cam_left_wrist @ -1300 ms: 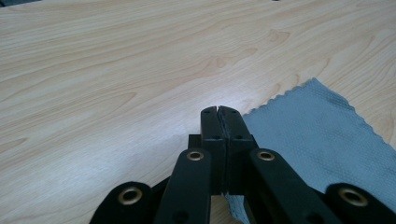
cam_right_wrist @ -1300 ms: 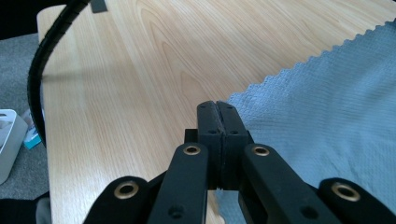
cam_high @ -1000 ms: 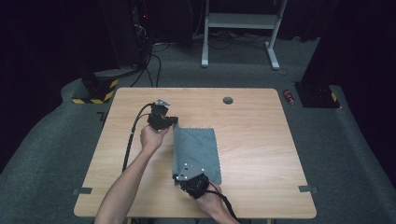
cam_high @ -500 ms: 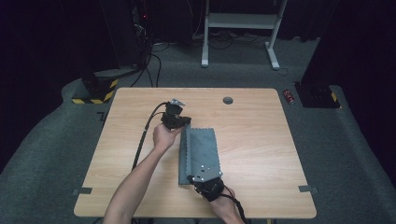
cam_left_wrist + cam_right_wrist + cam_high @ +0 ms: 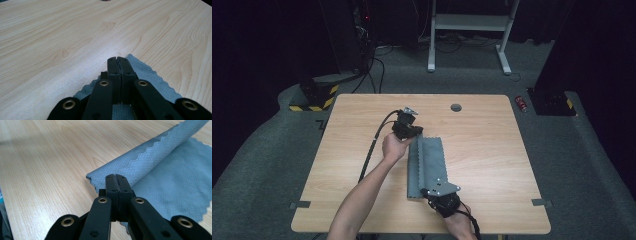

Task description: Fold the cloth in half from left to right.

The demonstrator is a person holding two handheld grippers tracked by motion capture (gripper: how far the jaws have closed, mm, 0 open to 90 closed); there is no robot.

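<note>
**Inspection: 2 grippers clamping a cloth in mid-fold**

The person is working at a rectangular light wooden table [image 5: 492, 150] with a black two-jaw gripper in each hand. A blue-grey woven cloth with zigzag-cut edges [image 5: 428, 165] is lying near the middle of the table, running as a narrow strip from the far-left gripper down toward the person's side.

The left gripper [image 5: 412, 134] is sitting at the far end of the cloth, with the left hand [image 5: 394, 147] wrapped around its body. In the left gripper view, its jaws are pressing together with no gap between the tips, and the cloth [image 5: 150, 77] is spreading out from under and beside them, so the gripper [image 5: 117, 60] is pinching the cloth's edge there.

The right gripper [image 5: 434, 192] is sitting at the near end of the cloth, carrying a grey three-cornered plate on top. In the right gripper view, its jaws are likewise closing tight at the tips [image 5: 116, 177], nipping a corner of the cloth [image 5: 175, 185]. Beyond the jaws, 1 layer is curling over a second layer lying flat on the wood, its scalloped edge running diagonally away.

A small round dark insert [image 5: 456, 107] is sitting in the tabletop near the far edge, well apart from the cloth. A black cable [image 5: 372, 147] is trailing from the left gripper across the table.
</note>
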